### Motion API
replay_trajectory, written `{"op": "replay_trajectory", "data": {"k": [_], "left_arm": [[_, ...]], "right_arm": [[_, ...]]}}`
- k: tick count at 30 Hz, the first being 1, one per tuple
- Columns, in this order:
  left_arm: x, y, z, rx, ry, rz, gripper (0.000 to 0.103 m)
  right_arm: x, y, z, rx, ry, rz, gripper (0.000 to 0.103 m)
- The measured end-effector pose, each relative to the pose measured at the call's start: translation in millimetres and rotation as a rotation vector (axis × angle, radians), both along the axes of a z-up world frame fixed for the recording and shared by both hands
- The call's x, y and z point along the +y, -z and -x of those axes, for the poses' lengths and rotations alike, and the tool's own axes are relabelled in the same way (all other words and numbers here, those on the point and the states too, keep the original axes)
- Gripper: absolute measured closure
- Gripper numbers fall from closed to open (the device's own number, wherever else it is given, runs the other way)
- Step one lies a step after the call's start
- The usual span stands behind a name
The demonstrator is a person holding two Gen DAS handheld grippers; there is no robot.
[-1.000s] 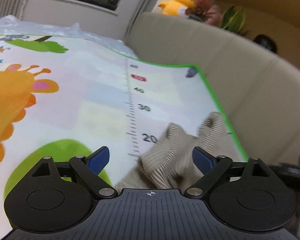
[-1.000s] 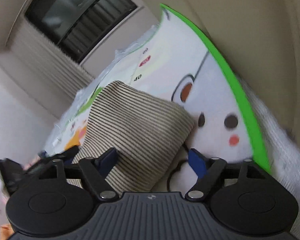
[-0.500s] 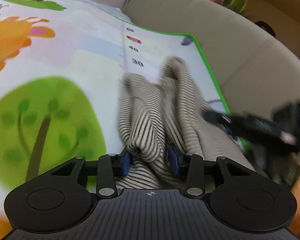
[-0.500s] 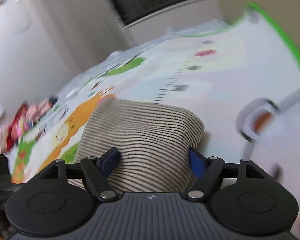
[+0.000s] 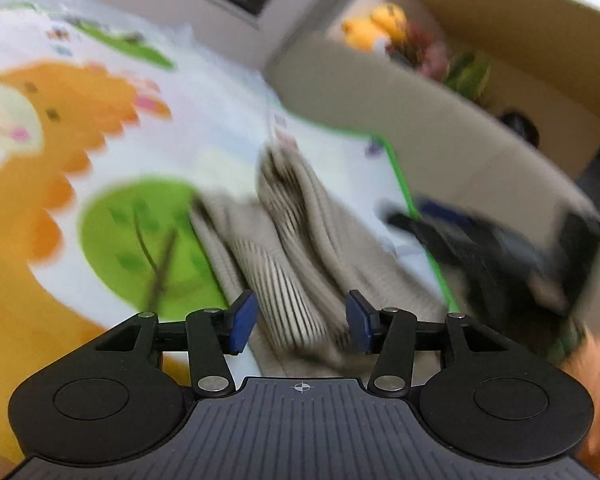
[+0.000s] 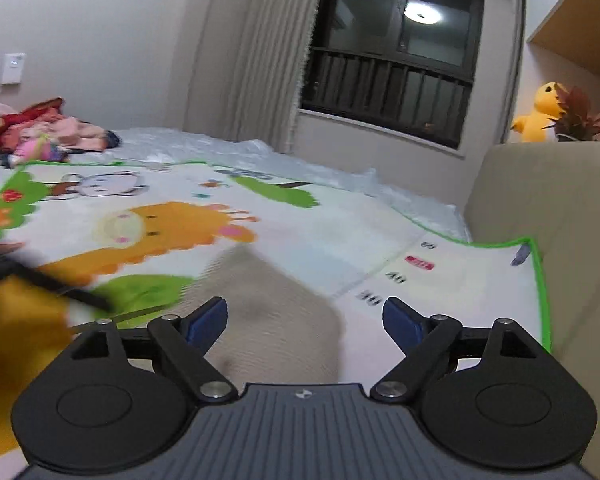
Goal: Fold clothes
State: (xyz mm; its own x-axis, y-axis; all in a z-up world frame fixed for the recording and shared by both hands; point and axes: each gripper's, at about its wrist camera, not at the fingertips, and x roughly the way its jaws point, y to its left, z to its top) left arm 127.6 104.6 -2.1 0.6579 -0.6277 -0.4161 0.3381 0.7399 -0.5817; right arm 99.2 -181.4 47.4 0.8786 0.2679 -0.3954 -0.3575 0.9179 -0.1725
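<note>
1. Our play mat (image 5: 112, 160) covers the bed, a beige sofa (image 6: 540, 216) along its right edge; the striped garment (image 5: 300, 248) lies bunched near that green border.
2. The garment runs lengthwise, near to far, straight ahead of our left hand-held gripper (image 5: 298, 322), which is the nearer one; its ridge sits between the jaws.
3. Those jaws are opening, pads clear of the cloth. Half a second ago they pinched it.
4. Our right hand-held gripper (image 6: 304, 322) is opening too, holding nothing, the garment (image 6: 276, 320) a blur below it; earlier its view was rolled sideways.
</note>
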Motion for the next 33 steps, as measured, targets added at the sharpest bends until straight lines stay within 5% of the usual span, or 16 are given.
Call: {"op": "replay_trajectory", "data": {"k": [4,9,13,18,20,22,26,29,33], "left_arm": [[-3,0,-25,0.015,-0.031,-0.032,0.053],[-22,20,-35,0.047,-0.016,-0.15,0.058],[-14,24,-31,0.04,-0.027,-0.153,0.056],[-12,29,-25,0.024,-0.024,-0.161,0.056],[-11,30,-25,0.022,-0.021,-0.156,0.055],[-10,33,-28,0.021,-0.018,-0.145,0.055],[-8,35,-29,0.021,-0.015,-0.128,0.055],[-7,36,-30,0.023,-0.014,-0.122,0.055],[-7,36,-30,0.023,-0.012,-0.114,0.055]], "right_arm": [[33,13,30,0.031,-0.074,-0.003,0.017],[79,49,12,-0.015,-0.015,0.164,0.017],[97,80,-8,-0.057,0.032,0.301,0.017],[75,62,-15,-0.04,0.083,0.26,0.046],[64,54,-18,-0.032,0.112,0.251,0.069],[52,38,-23,-0.011,0.134,0.177,0.076],[49,-8,-14,-0.054,0.07,0.022,0.08],[78,-13,-9,-0.068,-0.032,0.054,0.08],[105,20,-11,-0.025,-0.058,0.174,0.078]]}}
